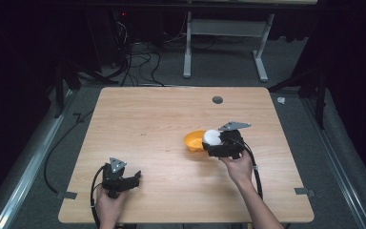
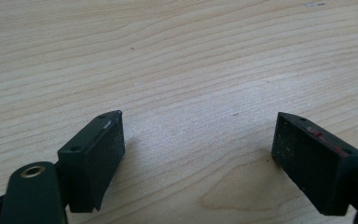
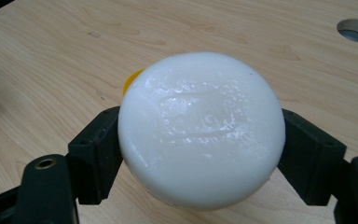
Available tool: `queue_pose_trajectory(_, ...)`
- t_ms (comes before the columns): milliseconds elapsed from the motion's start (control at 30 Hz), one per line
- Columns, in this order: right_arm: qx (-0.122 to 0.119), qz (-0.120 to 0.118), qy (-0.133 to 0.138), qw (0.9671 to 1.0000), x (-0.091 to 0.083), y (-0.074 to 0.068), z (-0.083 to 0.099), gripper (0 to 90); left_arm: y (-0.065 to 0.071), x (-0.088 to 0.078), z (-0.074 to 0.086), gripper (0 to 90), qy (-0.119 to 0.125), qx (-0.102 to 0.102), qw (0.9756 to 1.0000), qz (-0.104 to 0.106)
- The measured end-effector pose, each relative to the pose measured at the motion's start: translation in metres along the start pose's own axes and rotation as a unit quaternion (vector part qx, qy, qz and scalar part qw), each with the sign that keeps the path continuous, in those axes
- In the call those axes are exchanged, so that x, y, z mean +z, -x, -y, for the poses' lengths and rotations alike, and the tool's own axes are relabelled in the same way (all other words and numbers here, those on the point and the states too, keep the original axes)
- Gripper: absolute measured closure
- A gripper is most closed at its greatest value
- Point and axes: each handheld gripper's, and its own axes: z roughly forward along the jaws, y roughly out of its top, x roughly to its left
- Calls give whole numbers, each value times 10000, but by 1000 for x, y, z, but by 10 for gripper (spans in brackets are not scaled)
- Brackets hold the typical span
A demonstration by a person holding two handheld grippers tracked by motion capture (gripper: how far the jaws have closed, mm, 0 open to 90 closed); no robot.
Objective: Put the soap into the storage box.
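A round white soap-like puck (image 3: pixel 200 128) sits between the pads of my right gripper (image 3: pixel 200 154), which is shut on it. In the high view the white puck (image 1: pixel 212 137) hangs just over the near right rim of a small orange bowl (image 1: pixel 194 141), with the right gripper (image 1: pixel 214 143) behind it in a hand. A sliver of the orange bowl (image 3: pixel 131 80) peeks out behind the puck. My left gripper (image 1: pixel 132 180) rests low at the table's front left, open, and between its pads (image 2: pixel 100 156) lies bare wood.
The light wooden table (image 1: pixel 147 119) has a round cable hole (image 1: pixel 217 100) near its far edge. Cables trail from both grippers off the near edge. Beyond the table stand a white desk frame (image 1: pixel 224 43) and loose cables on the floor.
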Motion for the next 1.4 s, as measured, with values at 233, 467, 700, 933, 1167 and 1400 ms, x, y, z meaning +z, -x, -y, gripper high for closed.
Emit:
queue_pose_trajectory(233,22,10,-100,9999,11,-2,-6,239,0,0,0,175,-1,2,10000,6)
queue_pose_trajectory(467,5,50,-214,9998,21,-4,-11,239,0,0,0,175,-1,6,10000,13)
queue_pose_trajectory(700,-7,99,-294,9995,31,-5,-14,238,0,0,0,175,-1,5,10000,9)
queue_pose_trajectory(933,32,172,-396,9991,39,-1,-13,238,0,0,0,175,6,4,10000,5)
queue_pose_trajectory(1167,115,203,-478,9986,45,0,-12,238,0,0,0,174,4,4,10000,9)
queue_pose_trajectory(1400,27,284,-531,9982,51,-3,-12,238,0,0,0,175,-1,4,10000,10)
